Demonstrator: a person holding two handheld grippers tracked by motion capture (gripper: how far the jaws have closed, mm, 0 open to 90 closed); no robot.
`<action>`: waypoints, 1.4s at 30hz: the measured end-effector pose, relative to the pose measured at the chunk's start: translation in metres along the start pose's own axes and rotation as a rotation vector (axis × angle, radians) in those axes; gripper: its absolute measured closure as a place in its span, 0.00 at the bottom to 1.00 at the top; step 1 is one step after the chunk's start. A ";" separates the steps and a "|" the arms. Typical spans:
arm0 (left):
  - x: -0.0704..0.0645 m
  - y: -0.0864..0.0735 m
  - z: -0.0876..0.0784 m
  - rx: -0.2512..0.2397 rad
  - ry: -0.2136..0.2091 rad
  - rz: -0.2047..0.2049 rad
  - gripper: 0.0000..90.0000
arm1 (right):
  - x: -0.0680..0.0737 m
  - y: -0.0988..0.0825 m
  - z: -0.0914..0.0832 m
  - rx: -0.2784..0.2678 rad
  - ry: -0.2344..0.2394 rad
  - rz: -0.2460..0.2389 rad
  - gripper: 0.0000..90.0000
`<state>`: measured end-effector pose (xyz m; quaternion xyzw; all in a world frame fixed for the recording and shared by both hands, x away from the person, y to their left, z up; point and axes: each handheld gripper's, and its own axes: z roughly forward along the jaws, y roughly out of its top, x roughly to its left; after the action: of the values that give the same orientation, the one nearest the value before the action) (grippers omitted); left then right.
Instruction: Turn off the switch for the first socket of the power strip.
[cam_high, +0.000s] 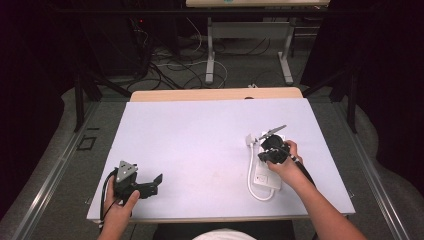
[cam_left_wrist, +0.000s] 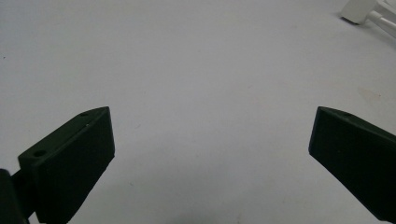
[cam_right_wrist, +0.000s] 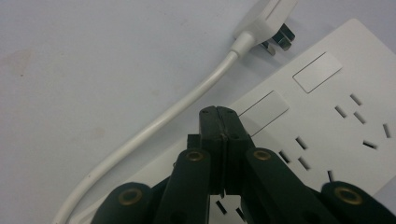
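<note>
Over the power strip (cam_right_wrist: 336, 88) our clenched right gripper (cam_right_wrist: 219, 114) presses a switch; left gripper (cam_left_wrist: 210, 154) idles released, plug (cam_right_wrist: 266, 21) unplugged.

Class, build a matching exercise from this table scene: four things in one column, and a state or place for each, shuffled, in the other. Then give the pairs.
Things
1. left claw
2. right claw
3. plug
4. power strip

States or places
a. lying unplugged on the table, prongs bare
b. jaws pressed together, holding nothing
c. flat on the table, sockets facing up
d. jaws wide apart over bare table

Pairs: 1-d, 2-b, 3-a, 4-c
</note>
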<state>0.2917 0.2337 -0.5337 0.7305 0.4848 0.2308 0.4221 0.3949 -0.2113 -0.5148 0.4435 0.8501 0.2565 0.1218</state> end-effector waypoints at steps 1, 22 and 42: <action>0.000 0.000 0.000 0.000 0.000 0.001 0.00 | 0.000 0.000 0.000 0.000 0.002 0.003 1.00; 0.000 0.000 0.001 0.004 0.000 0.006 0.00 | -0.004 -0.005 0.001 -0.026 0.008 0.010 1.00; 0.000 0.000 0.001 0.009 -0.003 0.002 0.00 | -0.003 -0.002 -0.007 -0.044 0.016 0.021 1.00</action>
<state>0.2922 0.2332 -0.5343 0.7331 0.4847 0.2278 0.4191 0.3922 -0.2170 -0.5105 0.4473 0.8406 0.2800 0.1220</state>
